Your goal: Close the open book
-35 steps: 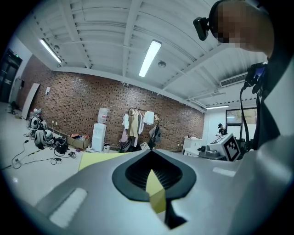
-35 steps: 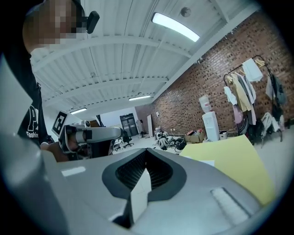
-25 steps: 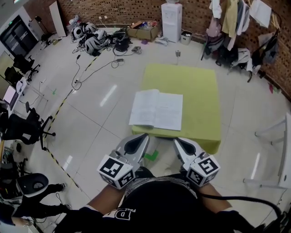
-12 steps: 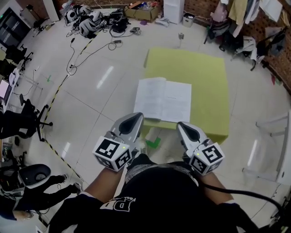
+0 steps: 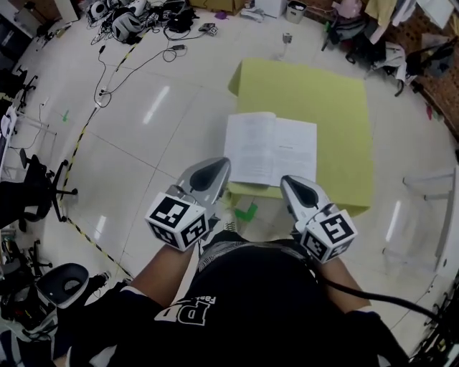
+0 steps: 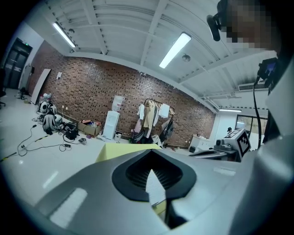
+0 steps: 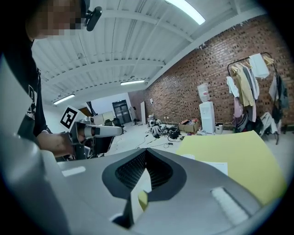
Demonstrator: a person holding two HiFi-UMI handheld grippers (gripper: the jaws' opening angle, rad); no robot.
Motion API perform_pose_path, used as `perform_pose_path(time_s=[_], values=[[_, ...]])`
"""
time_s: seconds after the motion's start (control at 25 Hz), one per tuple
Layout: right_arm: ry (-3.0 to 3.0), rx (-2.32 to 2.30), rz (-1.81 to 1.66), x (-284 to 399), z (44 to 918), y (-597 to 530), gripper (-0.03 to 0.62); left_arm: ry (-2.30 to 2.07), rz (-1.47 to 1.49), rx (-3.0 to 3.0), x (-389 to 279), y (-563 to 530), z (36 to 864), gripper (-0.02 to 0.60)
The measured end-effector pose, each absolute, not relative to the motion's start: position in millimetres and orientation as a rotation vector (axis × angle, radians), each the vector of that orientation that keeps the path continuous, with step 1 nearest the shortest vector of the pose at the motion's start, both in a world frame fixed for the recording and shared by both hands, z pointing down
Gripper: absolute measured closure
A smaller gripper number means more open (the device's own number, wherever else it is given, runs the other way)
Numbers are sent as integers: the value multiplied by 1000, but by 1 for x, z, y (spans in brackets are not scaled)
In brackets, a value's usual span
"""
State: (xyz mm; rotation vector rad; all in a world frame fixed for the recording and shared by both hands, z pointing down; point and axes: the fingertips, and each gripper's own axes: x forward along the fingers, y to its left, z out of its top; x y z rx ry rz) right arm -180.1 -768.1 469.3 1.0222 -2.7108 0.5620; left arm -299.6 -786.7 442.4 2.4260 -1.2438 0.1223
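An open white book [image 5: 271, 149] lies flat on the near part of a low yellow-green table [image 5: 337, 100]. My left gripper [image 5: 215, 166] hovers just short of the book's near left corner, jaws shut and empty. Near the book's right corner, at the table's front edge, my right gripper [image 5: 289, 183] has its jaws together with nothing held. In the left gripper view the table [image 6: 120, 149] shows beyond the shut left gripper [image 6: 151, 153]. The right gripper view shows the right gripper [image 7: 146, 151] with a page of the book [image 7: 211, 166] on the table [image 7: 243, 156] ahead.
Bags and cables [image 5: 136, 18] litter the floor at the far left. Yellow-black tape [image 5: 82, 136] runs along the floor, an office chair [image 5: 36, 190] stands at the left. Clothes [image 5: 401, 43] hang at the far right, a white frame [image 5: 430, 215] stands right of the table.
Both grippers have moved forward to the table's near edge, and the book now lies right in front of their tips. The jaws have stayed shut.
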Motion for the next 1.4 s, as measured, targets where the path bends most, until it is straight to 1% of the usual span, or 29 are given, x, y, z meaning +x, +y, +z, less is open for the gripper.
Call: perform_pose_path(time_s=[0.12, 0.44, 0.6, 0.72, 0.92, 1.0, 1.2, 1.4], values=[[-2648, 1035, 560, -196, 483, -776, 588, -1174, 130, 2421, -313, -797, 459, 574], [-2517, 1111, 608, -221, 524, -783, 588, -1054, 269, 2382, -338, -816, 532, 574], [-2479, 1084, 536, -234, 535, -786, 588, -1053, 307, 2344, -350, -824, 559, 574], [-2465, 1079, 575, -238, 546, -788, 586, -1061, 326, 2296, -359, -829, 581, 572], [-2443, 1003, 594, -245, 569, -788, 586, -1078, 271, 2177, -365, -832, 614, 572], [-2441, 982, 610, -245, 577, -789, 586, -1090, 257, 2144, -366, -832, 623, 555], [-2448, 942, 637, -248, 595, -798, 586, -1096, 209, 2086, -363, -841, 645, 551], [-2435, 886, 623, -253, 606, -798, 586, -1078, 194, 1987, -366, -843, 671, 521]])
